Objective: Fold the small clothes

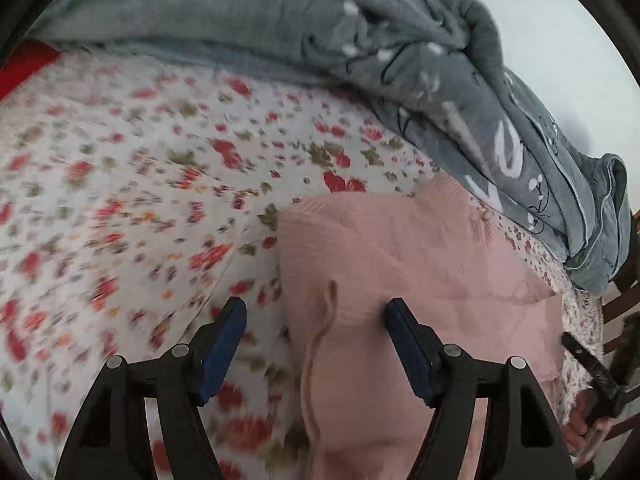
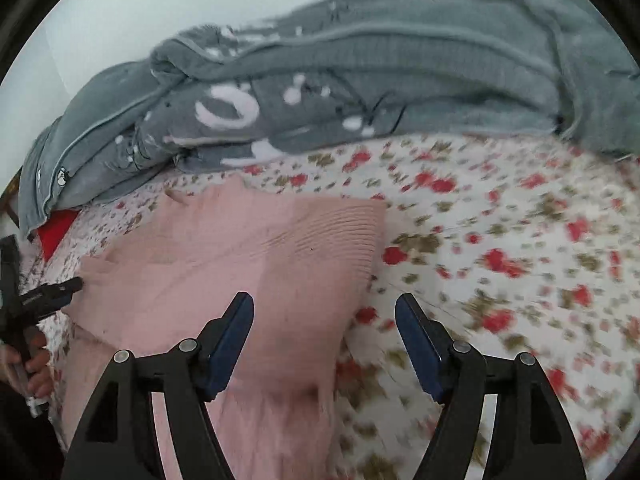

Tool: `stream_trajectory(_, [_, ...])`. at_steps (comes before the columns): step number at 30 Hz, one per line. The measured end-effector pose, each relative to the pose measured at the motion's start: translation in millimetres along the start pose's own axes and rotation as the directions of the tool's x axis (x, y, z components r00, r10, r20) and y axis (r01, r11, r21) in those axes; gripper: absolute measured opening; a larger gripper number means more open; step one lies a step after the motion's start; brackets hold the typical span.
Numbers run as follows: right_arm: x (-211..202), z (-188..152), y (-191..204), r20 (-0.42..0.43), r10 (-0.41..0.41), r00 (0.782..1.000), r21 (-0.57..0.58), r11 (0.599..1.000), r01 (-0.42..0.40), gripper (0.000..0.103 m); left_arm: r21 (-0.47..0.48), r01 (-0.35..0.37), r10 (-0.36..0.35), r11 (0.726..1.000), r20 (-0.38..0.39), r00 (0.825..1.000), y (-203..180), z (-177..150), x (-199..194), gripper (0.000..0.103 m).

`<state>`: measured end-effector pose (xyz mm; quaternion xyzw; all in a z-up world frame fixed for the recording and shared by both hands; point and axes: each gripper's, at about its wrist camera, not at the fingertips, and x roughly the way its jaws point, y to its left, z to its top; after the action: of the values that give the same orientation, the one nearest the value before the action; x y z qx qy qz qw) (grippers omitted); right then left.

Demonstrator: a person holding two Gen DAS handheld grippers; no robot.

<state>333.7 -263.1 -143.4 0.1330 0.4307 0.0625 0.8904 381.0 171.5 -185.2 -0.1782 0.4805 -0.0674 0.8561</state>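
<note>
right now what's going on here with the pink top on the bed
A person holds a gripper in each hand over a pink sweater lying on a flowered bedsheet. The left gripper and the right gripper are both open, with nothing clamped. The sweater looks partly folded. A grey blanket is bunched up behind it.

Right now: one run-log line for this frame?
left gripper: open, empty | right gripper: open, empty | pink ribbed knit garment: partly folded on floral bedsheet
</note>
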Motion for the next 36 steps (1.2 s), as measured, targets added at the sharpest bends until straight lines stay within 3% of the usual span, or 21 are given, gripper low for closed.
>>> stream_trajectory(4, [34.8, 9.8, -12.3, -0.058, 0.025, 0.998, 0.047, 0.999, -0.023, 0.073, 0.062, 0.013, -0.014, 0.998, 0.018, 1.0, -5.8, 3.6, 7.2, 0.071])
stream_trajectory(5, [37.1, 14.1, -13.8, -0.048, 0.043, 0.998, 0.058, 0.997, -0.041, 0.075, 0.061, 0.015, -0.017, 0.998, 0.024, 1.0, -6.9, 4.9, 8.6, 0.063])
stream_trajectory(6, [39.7, 17.7, -13.8, -0.05, 0.058, 0.997, 0.061, 0.997, -0.055, 0.077, 0.056, 0.025, -0.027, 0.998, 0.03, 0.999, -7.9, 6.0, 9.9, 0.039])
stream_trajectory(7, [44.4, 23.0, -13.2, -0.059, 0.077, 0.995, 0.059, 0.996, -0.073, 0.077, 0.049, 0.03, -0.031, 0.998, 0.025, 0.999, -8.6, 8.6, 12.4, 0.032])
stream_trajectory(8, [48.0, 26.7, -12.7, -0.057, 0.091, 0.994, 0.054, 0.995, -0.088, 0.066, 0.044, 0.038, -0.039, 0.998, 0.022, 0.999, -10.3, 11.4, 14.0, 0.024])
stream_trajectory(9, [50.3, 29.2, -10.4, -0.057, 0.099, 0.993, 0.037, 0.995, -0.097, 0.048, 0.052, 0.038, -0.04, 0.998, 0.032, 0.999, -14.3, 13.9, 12.9, 0.018])
stream_trajectory(10, [49.4, 31.7, -7.2, -0.052, 0.118, 0.992, 0.012, 0.993, -0.117, 0.022, 0.079, 0.028, -0.032, 0.996, 0.051, 0.998, -21.6, 16.4, 8.5, 0.017])
stream_trajectory(11, [41.6, 34.0, -4.7, -0.018, 0.121, 0.992, -0.014, 0.993, -0.121, 0.021, 0.105, 0.021, -0.029, 0.994, 0.074, 0.997, -27.9, 18.2, 2.9, 0.016])
stream_trajectory(13, [14.3, 39.8, -3.2, 0.087, 0.148, 0.985, -0.046, 0.988, -0.145, 0.018, 0.171, 0.059, -0.083, 0.983, 0.14, 0.987, -45.7, 20.9, -17.0, 0.016])
stream_trajectory(15, [-17.9, 45.5, -2.0, 0.192, 0.19, 0.963, -0.074, 0.981, -0.178, 0.015, 0.223, 0.1, -0.141, 0.97, 0.173, 0.975, -62.2, 25.2, -32.1, 0.016])
stream_trajectory(17, [-30.1, 48.4, -3.1, 0.251, 0.183, 0.95, -0.088, 0.982, -0.166, 0.015, 0.252, 0.102, -0.153, 0.962, 0.194, 0.969, -71.5, 30.1, -33.7, 0.016])
stream_trajectory(19, [-16.1, 51.1, -5.7, 0.225, 0.128, 0.966, -0.088, 0.99, -0.11, 0.015, 0.248, 0.072, -0.12, 0.966, 0.185, 0.975, -70.2, 32.4, -18.0, 0.017])
stream_trajectory(20, [-0.4, 51.5, -11.4, 0.172, 0.087, 0.981, -0.067, 0.995, -0.076, 0.015, 0.229, 0.046, -0.084, 0.972, 0.157, 0.984, -65.1, 32.7, -7.0, 0.017])
stream_trajectory(21, [25.6, 48.8, -18.8, 0.064, 0.046, 0.997, -0.034, 0.998, -0.044, 0.017, 0.198, 0.019, -0.041, 0.98, 0.111, 0.993, -57.1, 32.7, 8.7, 0.018])
stream_trajectory(23, [51.9, 41.5, -26.4, -0.04, 0.013, 0.999, -0.011, 1.0, -0.013, 0.027, 0.135, -0.029, 0.026, 0.99, 0.019, 0.999, -37.3, 29.5, 35.0, 0.029])
stream_trajectory(25, [41.5, 38.9, -36.4, -0.009, 0.042, 0.999, 0.028, 0.999, -0.042, 0.031, 0.092, 0.01, -0.013, 0.996, 0.038, 0.999, -23.2, 27.5, 31.7, 0.039])
stream_trajectory(27, [21.2, 39.3, -40.2, 0.036, 0.012, 0.999, 0.051, 0.999, -0.014, 0.042, 0.069, -0.03, 0.026, 0.997, 0.062, 0.998, -19.8, 30.9, 17.9, 0.055])
stream_trajectory(30, [-12.4, 35.4, -32.6, 0.136, -0.022, 0.99, 0.013, 1.0, 0.021, 0.043, 0.086, -0.087, 0.075, 0.992, 0.136, 0.988, -24.2, 32.0, -3.9, 0.056])
stream_trajectory(32, [-22.1, 29.1, -16.6, 0.158, -0.05, 0.986, -0.085, 0.994, 0.064, 0.053, 0.111, -0.116, 0.098, 0.987, 0.159, 0.982, -30.7, 26.0, -13.7, 0.056])
stream_trajectory(34, [-18.8, 21.0, -9.8, 0.149, -0.075, 0.986, -0.125, 0.988, 0.094, 0.054, 0.143, -0.129, 0.103, 0.981, 0.171, 0.98, -36.2, 16.2, -19.5, 0.056])
stream_trajectory(36, [-0.7, 12.5, -9.8, 0.067, -0.068, 0.995, -0.117, 0.99, 0.076, 0.054, 0.171, -0.133, 0.107, 0.976, 0.15, 0.983, -42.2, 9.9, -15.7, 0.056])
